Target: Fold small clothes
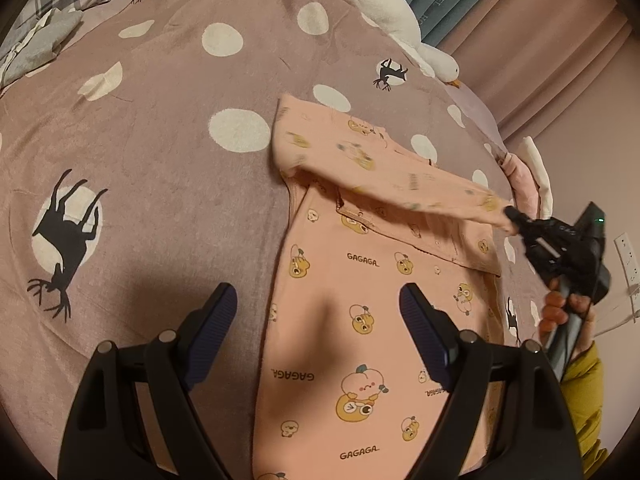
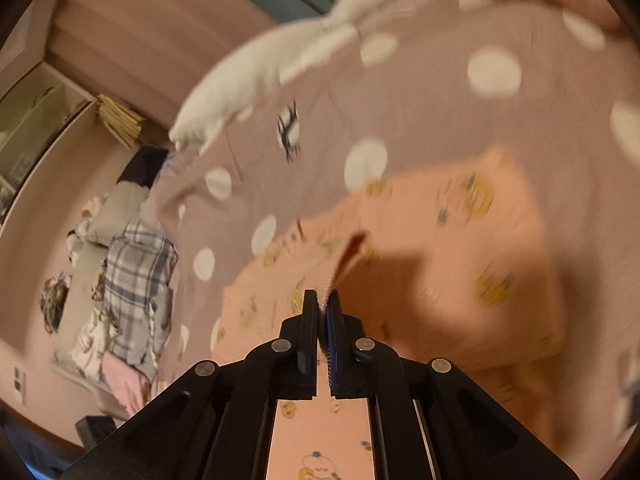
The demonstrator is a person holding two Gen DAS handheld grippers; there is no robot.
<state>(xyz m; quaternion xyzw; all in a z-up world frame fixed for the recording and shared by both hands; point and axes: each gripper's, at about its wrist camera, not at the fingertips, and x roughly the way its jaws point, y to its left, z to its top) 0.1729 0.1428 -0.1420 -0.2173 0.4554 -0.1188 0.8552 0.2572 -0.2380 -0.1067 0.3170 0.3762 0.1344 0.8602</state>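
A small peach garment (image 1: 360, 320) printed with cartoon animals and "GAGAGA" lies flat on the bedspread. My left gripper (image 1: 318, 308) is open and empty, hovering over the garment's lower body. My right gripper (image 1: 510, 216) is shut on the cuff of the garment's sleeve (image 1: 400, 176) and holds it lifted and stretched to the right. In the right wrist view the right gripper (image 2: 322, 304) pinches the cuff, and the peach garment (image 2: 460, 264) is blurred behind it.
The mauve bedspread (image 1: 160, 140) has white dots and black deer. A white goose plush (image 1: 384, 8) lies at the far edge. Grey and plaid clothes (image 1: 36, 40) lie at the far left. A folded pink pile (image 1: 524, 184) sits at the right edge.
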